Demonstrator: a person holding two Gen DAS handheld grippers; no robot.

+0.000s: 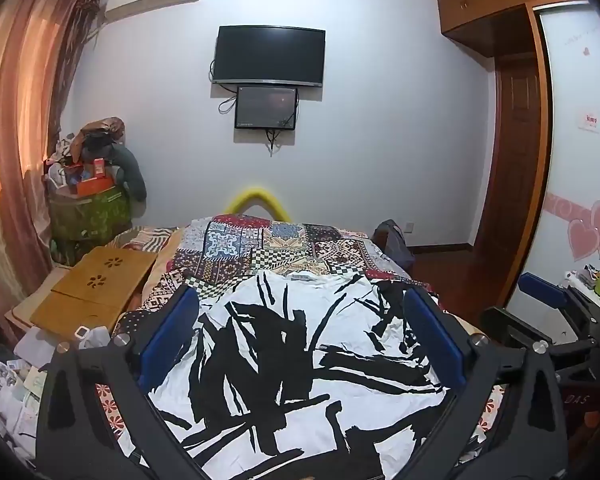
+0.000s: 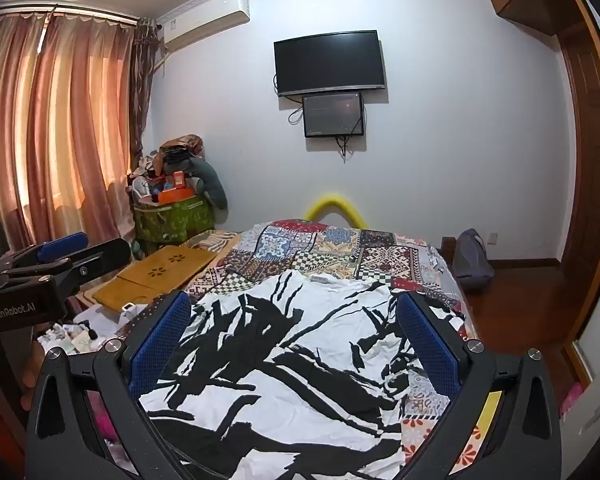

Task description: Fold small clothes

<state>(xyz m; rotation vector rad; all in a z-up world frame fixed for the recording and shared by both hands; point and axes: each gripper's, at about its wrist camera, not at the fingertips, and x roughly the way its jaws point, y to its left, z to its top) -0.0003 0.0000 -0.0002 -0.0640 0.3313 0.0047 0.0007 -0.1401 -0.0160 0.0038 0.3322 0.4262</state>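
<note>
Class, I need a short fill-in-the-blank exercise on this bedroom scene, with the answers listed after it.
1. The shirt spread on the bed is white with ____ streaks.
2. The fingers of the left gripper stand ____, gripping nothing.
3. Two screens hang on the wall; the smaller screen is ____ the television.
4. The curtain hangs to the ____ of the bed.

Answers: black; open; below; left

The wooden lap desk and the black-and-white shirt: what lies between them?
In the right wrist view, only patchwork quilt separates the lap desk from the shirt.
</note>
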